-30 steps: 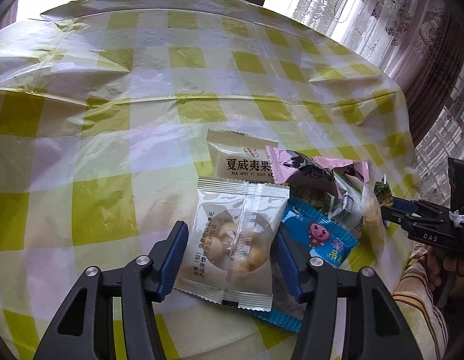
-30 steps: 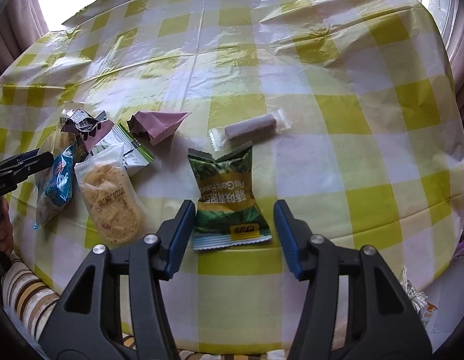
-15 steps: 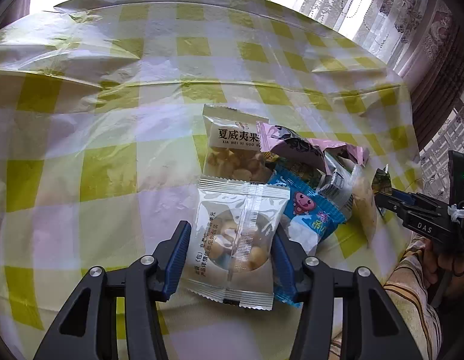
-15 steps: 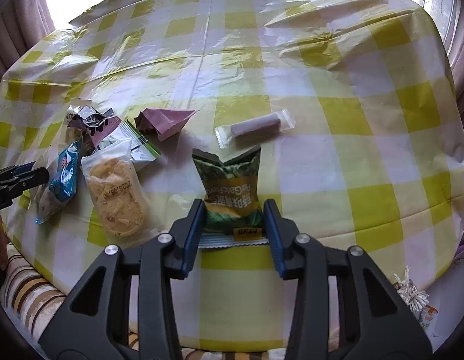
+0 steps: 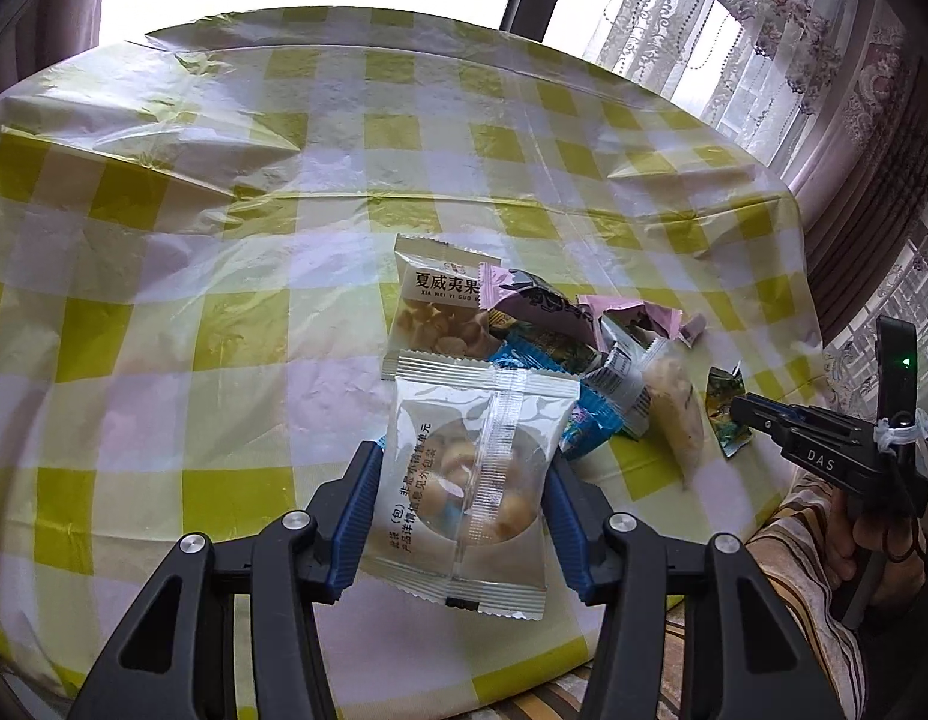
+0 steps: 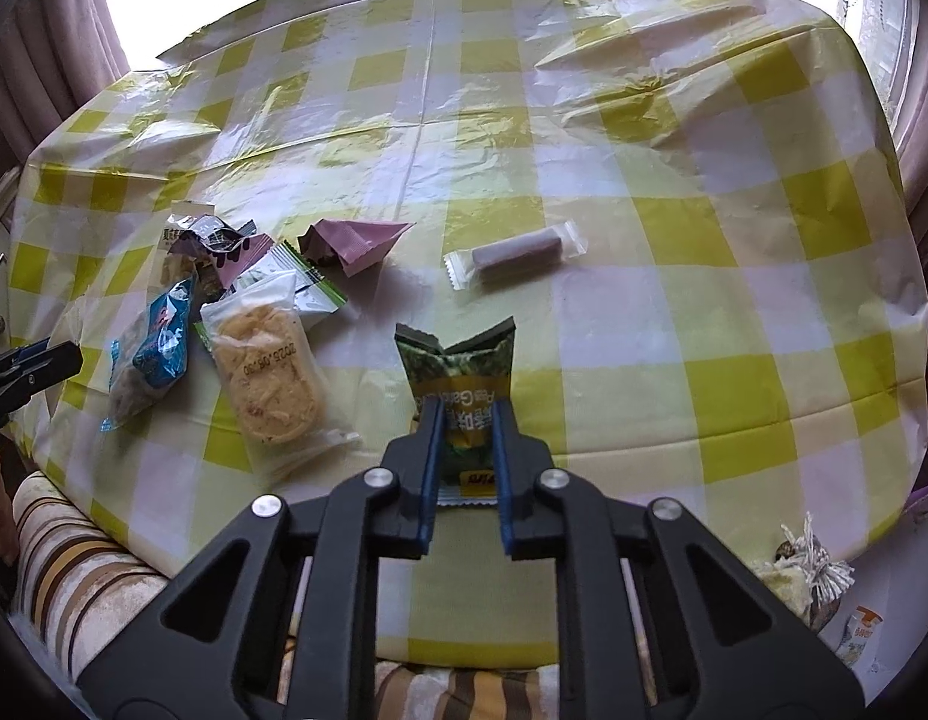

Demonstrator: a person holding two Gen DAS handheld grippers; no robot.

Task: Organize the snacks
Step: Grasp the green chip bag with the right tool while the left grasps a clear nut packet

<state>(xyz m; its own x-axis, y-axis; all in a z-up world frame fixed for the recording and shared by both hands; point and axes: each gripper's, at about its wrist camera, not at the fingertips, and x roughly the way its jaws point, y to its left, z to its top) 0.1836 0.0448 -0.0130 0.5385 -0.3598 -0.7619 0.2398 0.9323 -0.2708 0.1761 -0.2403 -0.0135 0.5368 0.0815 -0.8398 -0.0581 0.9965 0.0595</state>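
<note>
My left gripper (image 5: pixel 461 474) is shut on a clear-and-silver snack packet (image 5: pixel 473 480) and holds it lifted above the checked tablecloth. Behind it lies a pile of snacks: a beige macadamia packet (image 5: pixel 434 306), a pink wrapper (image 5: pixel 542 303) and a blue packet (image 5: pixel 587 414). My right gripper (image 6: pixel 469 420) is shut on a green pea-crisp packet (image 6: pixel 458 372), whose top stands up crumpled. In the right wrist view a rice cracker packet (image 6: pixel 269 387), the blue packet (image 6: pixel 158 348), a pink wrapper (image 6: pixel 356 243) and a purple bar in clear wrap (image 6: pixel 515 252) lie on the cloth.
The table (image 6: pixel 644 120) wears a wrinkled yellow-and-white checked plastic cloth. A striped cushion (image 6: pixel 62 552) lies at the near edge. A small tied bundle (image 6: pixel 815 564) sits low right, off the table. Curtains (image 5: pixel 764 30) hang at the right.
My left gripper closed on the clear-and-silver packet and lifted it back from the pile. My right gripper moved forward and closed on the green packet, crumpling it upright.
</note>
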